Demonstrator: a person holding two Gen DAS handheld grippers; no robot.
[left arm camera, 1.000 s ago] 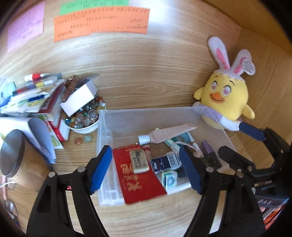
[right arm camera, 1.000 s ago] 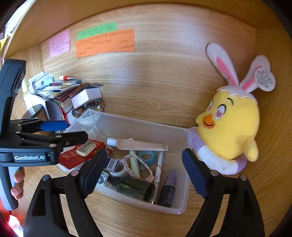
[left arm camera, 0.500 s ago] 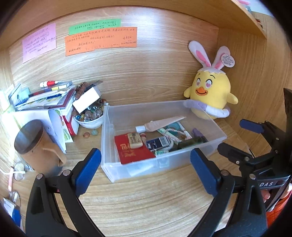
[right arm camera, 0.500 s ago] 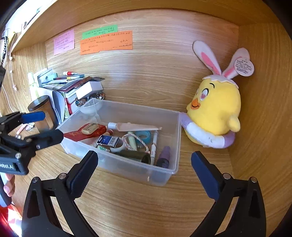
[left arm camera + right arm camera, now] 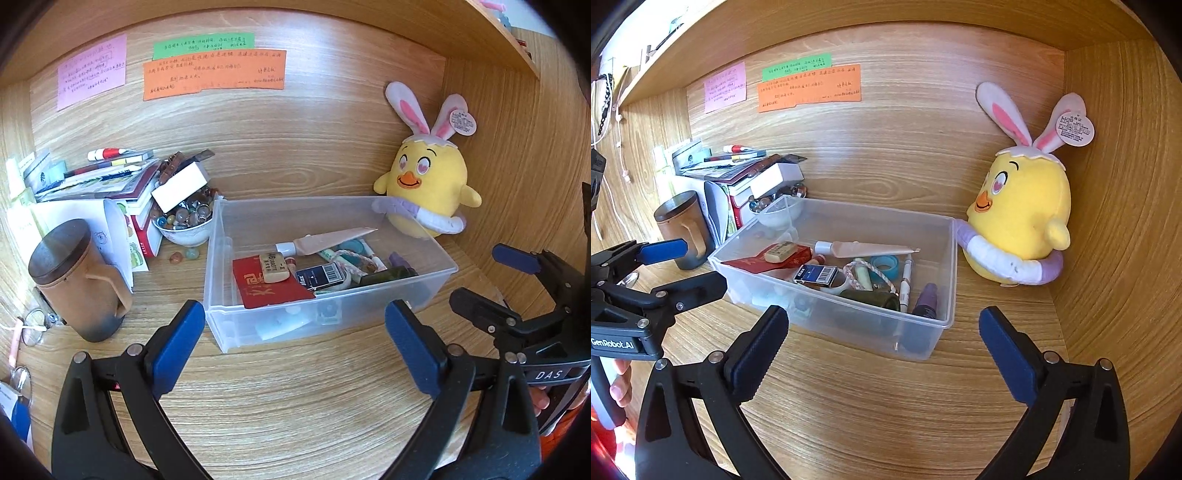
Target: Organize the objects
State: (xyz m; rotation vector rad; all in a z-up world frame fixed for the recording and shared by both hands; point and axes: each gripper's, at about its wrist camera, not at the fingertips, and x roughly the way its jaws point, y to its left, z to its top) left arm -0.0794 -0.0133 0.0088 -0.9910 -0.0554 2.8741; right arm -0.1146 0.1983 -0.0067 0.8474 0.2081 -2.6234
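A clear plastic bin [image 5: 436,284] [image 5: 945,273] rests on the wooden desk. In it lie a red envelope [image 5: 269,291], an eraser [image 5: 275,267], a tube [image 5: 328,240], a small blue box [image 5: 816,275], a tape roll [image 5: 884,264], pens and small bottles. A yellow plush chick [image 5: 428,192] [image 5: 1023,210] leans at the bin's far right corner. My left gripper [image 5: 295,347] is open just before the bin's front wall, with nothing in it. My right gripper [image 5: 882,350] is open near the bin's right front corner and touches nothing.
Left of the bin stand a lidded brown mug [image 5: 74,280], a bowl of marbles [image 5: 184,221] under a white box [image 5: 177,188], and a stack of books [image 5: 110,181]. Loose marbles [image 5: 183,255] lie on the desk. Sticky notes [image 5: 214,74] hang on the back wall. A wooden side wall [image 5: 1115,221] closes the right.
Both grippers have drawn back from over the bin toward the desk's front, and their jaws stand wider. The bin and its contents have stayed in place.
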